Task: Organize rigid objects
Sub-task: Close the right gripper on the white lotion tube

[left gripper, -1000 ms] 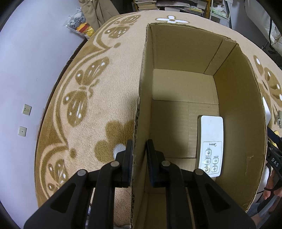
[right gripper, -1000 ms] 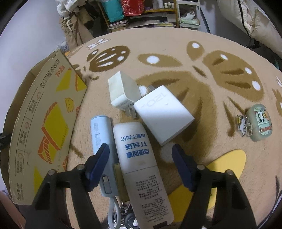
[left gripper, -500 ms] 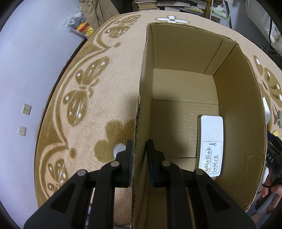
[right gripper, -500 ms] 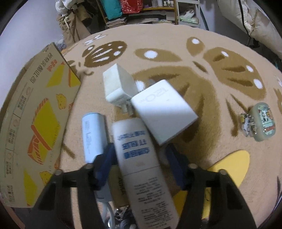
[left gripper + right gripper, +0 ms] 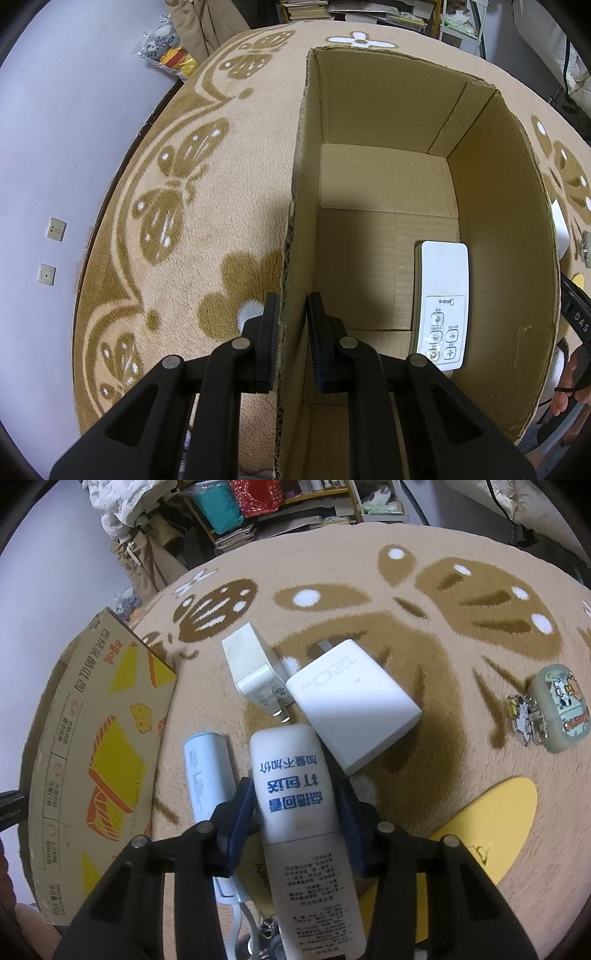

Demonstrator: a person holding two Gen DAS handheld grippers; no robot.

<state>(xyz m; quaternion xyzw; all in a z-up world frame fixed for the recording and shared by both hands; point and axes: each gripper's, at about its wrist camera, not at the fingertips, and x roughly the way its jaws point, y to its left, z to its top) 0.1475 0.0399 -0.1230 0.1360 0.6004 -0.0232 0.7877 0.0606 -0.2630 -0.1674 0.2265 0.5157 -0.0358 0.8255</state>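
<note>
The right gripper (image 5: pixel 295 808) has closed in on the white tube (image 5: pixel 295 794) with blue printed characters: a second ago its blue fingers (image 5: pixel 240 812) stood wide apart on both sides of the tube, and now they press against its two flanks, so the tube is gripped near its middle. I judge that this means the grasp step is finished and the lift toward the cardboard box (image 5: pixel 99 757) can begin. The tube is not yet raised; it lies on the butterfly rug (image 5: pixel 461 620), with its far end just beside the small white plug adapter (image 5: pixel 251 664) and the bigger white charger (image 5: pixel 351 701), and the pale blue cylinder (image 5: pixel 207 775) lies along its left side. The camera also came nearer to the pile than before. A small decorated case (image 5: pixel 561 709) is well apart, toward the right edge of the rug. On the other side nothing differs from the earlier frame: the left gripper (image 5: pixel 291 332) is still pinched on the near left wall of the cardboard box (image 5: pixel 295 221), one finger outside and one inside, holding it steady. Inside, a white remote control (image 5: pixel 441 288) rests on the box floor against the right wall
</note>
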